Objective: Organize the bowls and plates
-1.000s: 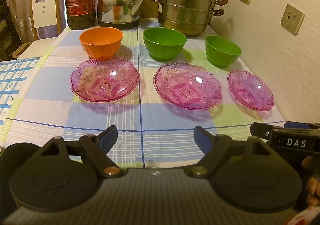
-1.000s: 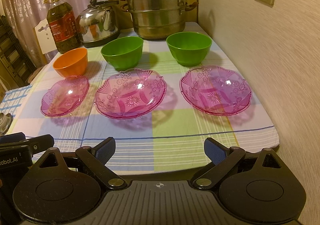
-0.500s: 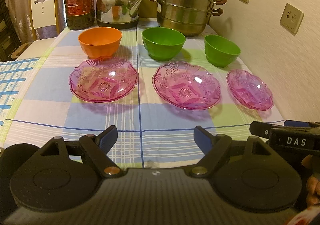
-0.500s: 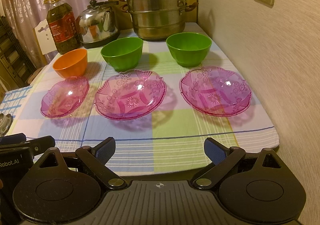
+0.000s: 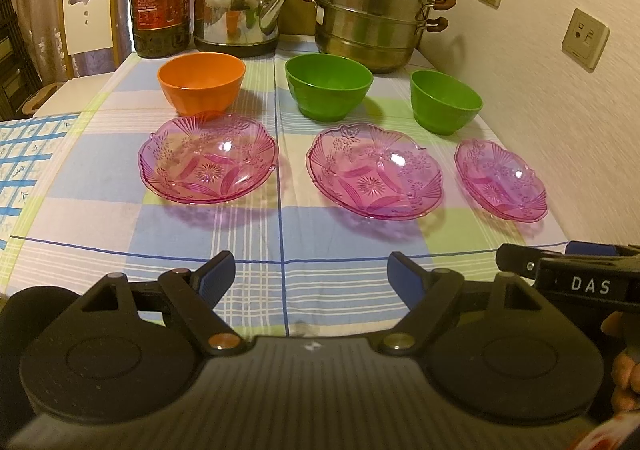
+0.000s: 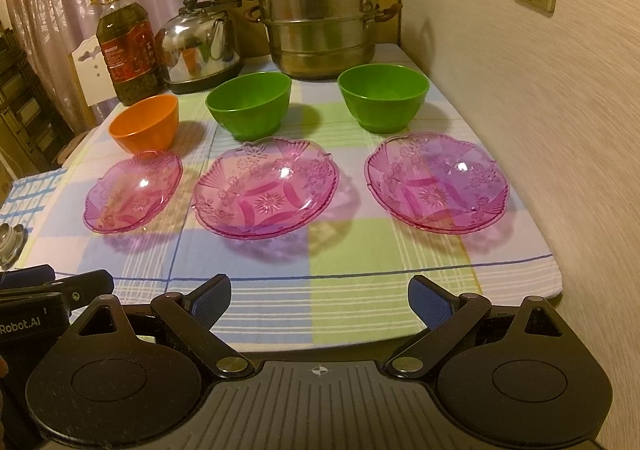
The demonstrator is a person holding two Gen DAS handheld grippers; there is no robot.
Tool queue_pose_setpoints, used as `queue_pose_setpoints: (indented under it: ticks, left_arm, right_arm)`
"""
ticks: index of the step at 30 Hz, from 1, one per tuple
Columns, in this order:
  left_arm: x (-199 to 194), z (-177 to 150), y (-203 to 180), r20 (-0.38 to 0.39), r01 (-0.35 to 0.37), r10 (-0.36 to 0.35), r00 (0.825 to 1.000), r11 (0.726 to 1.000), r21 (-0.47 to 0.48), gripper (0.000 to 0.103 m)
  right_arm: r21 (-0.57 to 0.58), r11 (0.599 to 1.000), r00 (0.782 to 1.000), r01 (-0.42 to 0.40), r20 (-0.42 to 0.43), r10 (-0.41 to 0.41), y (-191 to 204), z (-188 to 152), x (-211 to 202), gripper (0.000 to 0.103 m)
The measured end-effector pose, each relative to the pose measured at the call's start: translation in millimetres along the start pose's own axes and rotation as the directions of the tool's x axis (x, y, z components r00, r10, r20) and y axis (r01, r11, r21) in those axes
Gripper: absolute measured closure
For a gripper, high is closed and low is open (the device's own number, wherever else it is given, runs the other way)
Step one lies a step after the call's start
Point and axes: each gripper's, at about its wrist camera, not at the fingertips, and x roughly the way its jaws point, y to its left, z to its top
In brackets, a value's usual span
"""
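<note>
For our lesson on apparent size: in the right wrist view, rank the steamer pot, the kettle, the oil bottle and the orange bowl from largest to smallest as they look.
1. Steamer pot
2. Kettle and oil bottle: too alike to rank
3. Orange bowl, smallest though nearest

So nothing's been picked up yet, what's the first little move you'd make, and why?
Probably ease the right gripper forward toward the pink plate nearest the wall. Both grippers are open and empty, short of the table edge, and that plate lies almost straight ahead of it, apart from the green bowl behind.
</note>
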Motion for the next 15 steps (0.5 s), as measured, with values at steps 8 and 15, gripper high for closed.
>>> queue_pose_setpoints:
  ticks: [8, 15]
  left_arm:
    - [3, 1, 4, -0.001, 0.005, -0.005, 1.0, 1.0, -0.011, 0.022]
    - [4, 14, 30, 0.012, 0.008, -0.007, 1.0, 0.999, -0.044, 0.022]
  right_arm:
    - [0.001, 1.0, 1.0, -0.001, -0.001, 0.001, 4, 1, 2, 0.008]
    - [0.01, 0.999, 0.999, -0.044, 0.008, 0.044, 18, 13, 10, 0.008]
